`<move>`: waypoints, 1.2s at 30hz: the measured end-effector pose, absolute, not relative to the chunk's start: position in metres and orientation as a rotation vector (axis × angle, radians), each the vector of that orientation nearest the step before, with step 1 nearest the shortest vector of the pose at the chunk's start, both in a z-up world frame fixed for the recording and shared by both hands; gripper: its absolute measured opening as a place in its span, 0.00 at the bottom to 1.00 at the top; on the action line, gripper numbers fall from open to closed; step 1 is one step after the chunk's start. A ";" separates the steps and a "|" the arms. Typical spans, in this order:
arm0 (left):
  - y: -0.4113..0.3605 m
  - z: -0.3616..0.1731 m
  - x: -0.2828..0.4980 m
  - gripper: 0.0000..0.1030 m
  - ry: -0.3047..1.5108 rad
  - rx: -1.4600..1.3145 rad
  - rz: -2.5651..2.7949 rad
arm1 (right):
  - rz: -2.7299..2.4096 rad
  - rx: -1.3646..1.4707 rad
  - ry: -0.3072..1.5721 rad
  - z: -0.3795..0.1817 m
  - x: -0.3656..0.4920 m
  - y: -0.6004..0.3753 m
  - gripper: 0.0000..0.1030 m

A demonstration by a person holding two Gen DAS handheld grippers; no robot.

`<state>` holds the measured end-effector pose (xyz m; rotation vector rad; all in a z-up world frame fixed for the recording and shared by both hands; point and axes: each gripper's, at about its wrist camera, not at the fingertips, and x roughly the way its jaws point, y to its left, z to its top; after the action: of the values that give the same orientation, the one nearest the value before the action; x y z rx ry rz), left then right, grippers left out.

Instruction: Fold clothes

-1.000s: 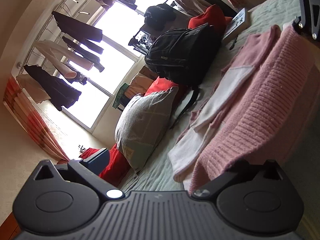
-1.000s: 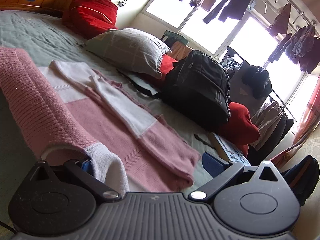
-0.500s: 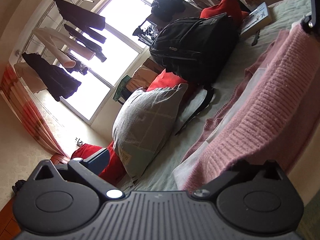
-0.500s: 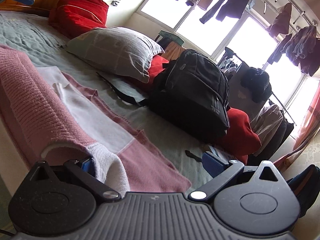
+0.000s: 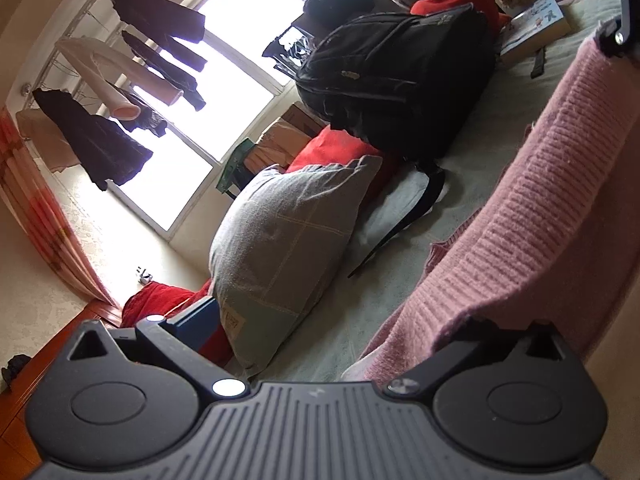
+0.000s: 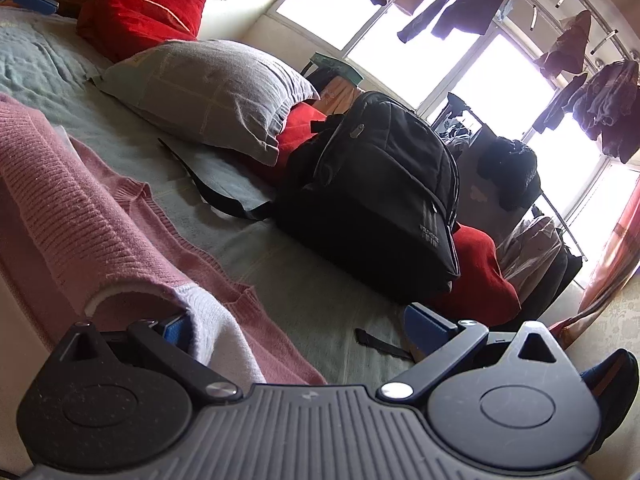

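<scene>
Two grippers show their black housings at the bottom of each wrist view, and no writing on them can be read. The left gripper (image 5: 352,320) has its blue-padded fingers (image 5: 198,320) spread wide; the ribbed edge of the pink sweater (image 5: 532,216) drapes over its right-hand finger, but whether that fabric is pinched cannot be told. The right gripper (image 6: 296,328) is likewise wide apart, with the sweater's (image 6: 76,216) white-lined hem bunched over its left-hand finger (image 6: 174,326) and the other blue pad (image 6: 424,330) bare above the bedspread; a true grip cannot be confirmed here either. The sweater is lifted along its near edge between the two tools, while its far part lies flat on the grey-green bedspread (image 6: 280,280). A loose black strap (image 6: 380,346) lies on the cover beside it. Farther back, a grey pillow (image 5: 280,248) leans against red cushions (image 6: 136,16), and a black backpack (image 6: 384,196) stands next to it, bearing small lettering too blurred to read. A printed box (image 5: 536,20) rests beyond the backpack, its text illegible. At the back, dark clothes (image 5: 156,20) hang on a rail before bright windows (image 5: 224,72).
</scene>
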<state>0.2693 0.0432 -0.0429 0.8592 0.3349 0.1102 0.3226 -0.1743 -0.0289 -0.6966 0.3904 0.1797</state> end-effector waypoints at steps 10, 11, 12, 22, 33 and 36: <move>0.043 -0.059 0.309 1.00 0.387 0.821 0.062 | 0.181 -0.642 0.518 -0.049 0.357 -0.184 1.00; 0.043 -0.061 0.312 1.00 0.391 0.820 0.058 | 0.184 -0.634 0.532 -0.051 0.360 -0.185 1.00; 0.043 -0.063 0.315 1.00 0.403 0.819 0.053 | 0.186 -0.625 0.547 -0.054 0.363 -0.186 1.00; 0.044 -0.051 0.306 0.99 0.441 0.812 -0.013 | 0.279 -0.488 0.659 -0.051 0.369 -0.201 1.00; 0.044 -0.041 0.241 0.99 0.546 0.697 -0.189 | 0.512 -0.404 0.634 -0.013 0.331 -0.200 1.00; 0.041 -0.045 0.227 0.99 0.574 0.630 -0.274 | 0.605 -0.322 0.655 -0.010 0.322 -0.202 1.00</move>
<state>0.2265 0.0405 -0.0455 0.6297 0.5738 -0.2738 0.3219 -0.2016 -0.0097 -0.3215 0.6550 0.6054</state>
